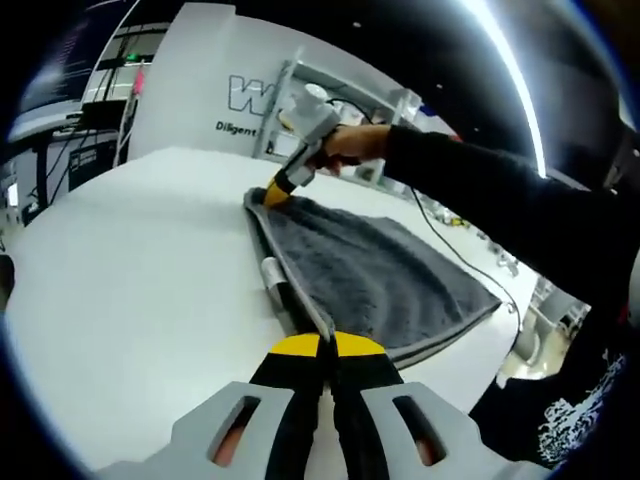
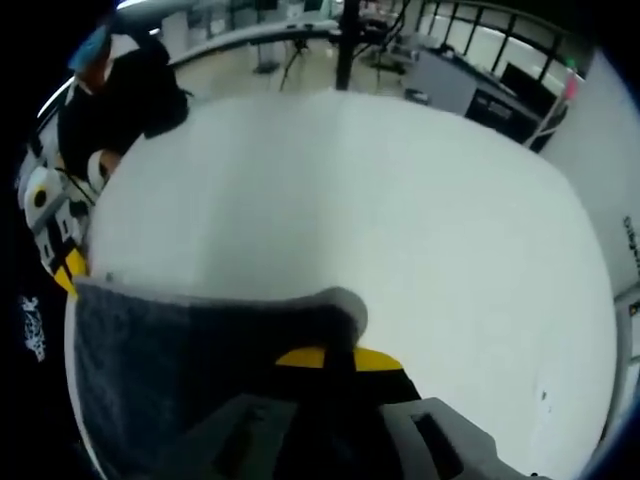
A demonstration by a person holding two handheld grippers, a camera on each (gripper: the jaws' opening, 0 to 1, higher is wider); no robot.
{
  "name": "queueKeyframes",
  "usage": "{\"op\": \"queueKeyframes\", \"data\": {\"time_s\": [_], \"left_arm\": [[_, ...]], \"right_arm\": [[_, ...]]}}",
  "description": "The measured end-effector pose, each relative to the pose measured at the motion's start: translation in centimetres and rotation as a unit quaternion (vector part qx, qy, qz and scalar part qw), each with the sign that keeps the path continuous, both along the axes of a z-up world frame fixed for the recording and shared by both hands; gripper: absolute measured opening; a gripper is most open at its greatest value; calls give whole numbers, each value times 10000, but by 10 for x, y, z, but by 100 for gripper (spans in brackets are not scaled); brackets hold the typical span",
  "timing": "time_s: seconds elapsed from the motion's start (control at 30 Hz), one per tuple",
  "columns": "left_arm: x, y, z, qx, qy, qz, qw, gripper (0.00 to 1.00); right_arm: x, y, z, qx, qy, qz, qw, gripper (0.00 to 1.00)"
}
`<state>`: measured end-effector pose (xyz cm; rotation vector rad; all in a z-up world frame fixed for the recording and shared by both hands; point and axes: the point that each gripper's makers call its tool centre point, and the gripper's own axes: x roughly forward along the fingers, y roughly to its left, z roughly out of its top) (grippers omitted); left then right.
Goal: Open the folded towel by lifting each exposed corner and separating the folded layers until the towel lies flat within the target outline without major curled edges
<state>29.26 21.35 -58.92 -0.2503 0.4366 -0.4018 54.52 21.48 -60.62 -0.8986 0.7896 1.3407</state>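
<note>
Right tongs [image 2: 338, 357] pinching grey towel [image 2: 180, 350], white table [image 2: 400, 220]

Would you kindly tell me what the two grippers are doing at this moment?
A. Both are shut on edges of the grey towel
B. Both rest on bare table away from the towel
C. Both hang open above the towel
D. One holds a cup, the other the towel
A: the left gripper is shut on the near edge of the towel, and the right gripper pinches its far corner on the table.
</note>
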Motion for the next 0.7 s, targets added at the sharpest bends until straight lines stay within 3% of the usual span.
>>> {"op": "queueKeyframes", "data": {"time_s": [0.7], "left_arm": [[10,76,2,160,89,433,9989,0]], "right_arm": [[13,81,2,126,-39,73,9999,1]]}}
